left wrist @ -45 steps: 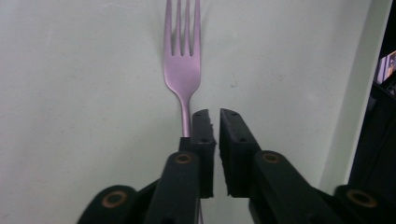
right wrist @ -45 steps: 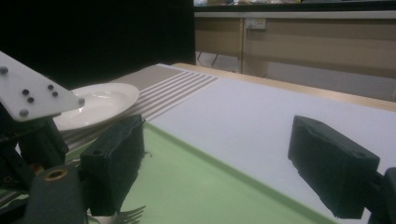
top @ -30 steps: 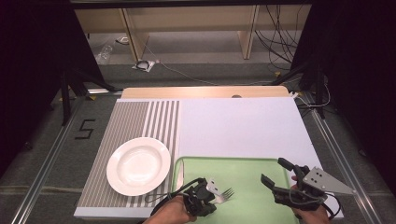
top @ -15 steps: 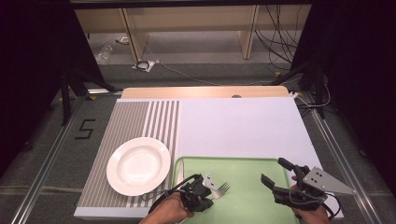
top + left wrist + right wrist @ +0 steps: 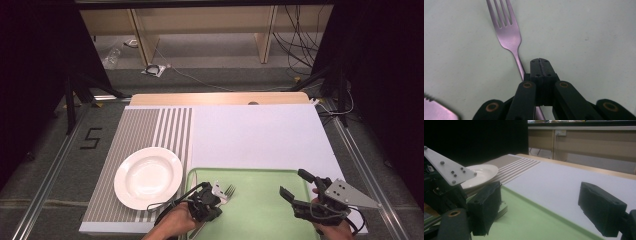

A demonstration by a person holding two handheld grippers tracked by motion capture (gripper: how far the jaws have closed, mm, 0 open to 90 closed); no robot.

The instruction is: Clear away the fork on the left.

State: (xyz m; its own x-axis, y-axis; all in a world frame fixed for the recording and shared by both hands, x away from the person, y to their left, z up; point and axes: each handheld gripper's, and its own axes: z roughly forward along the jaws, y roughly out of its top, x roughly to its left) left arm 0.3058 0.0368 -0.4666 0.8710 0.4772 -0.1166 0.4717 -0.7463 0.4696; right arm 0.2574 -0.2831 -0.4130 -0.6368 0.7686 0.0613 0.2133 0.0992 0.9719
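Left claw (image 5: 541,65) pinched onto fork (image 5: 507,35) handle, tines ahead; lift level. Right claw (image 5: 299,191) wide, empty, over tray (image 5: 260,210).

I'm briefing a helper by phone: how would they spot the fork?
Find the pale green tray at the table's near edge, right of the round white plate. At its near-left corner the left gripper, jaws shut, clamps a shiny metal fork, its four tines distinguishing it.
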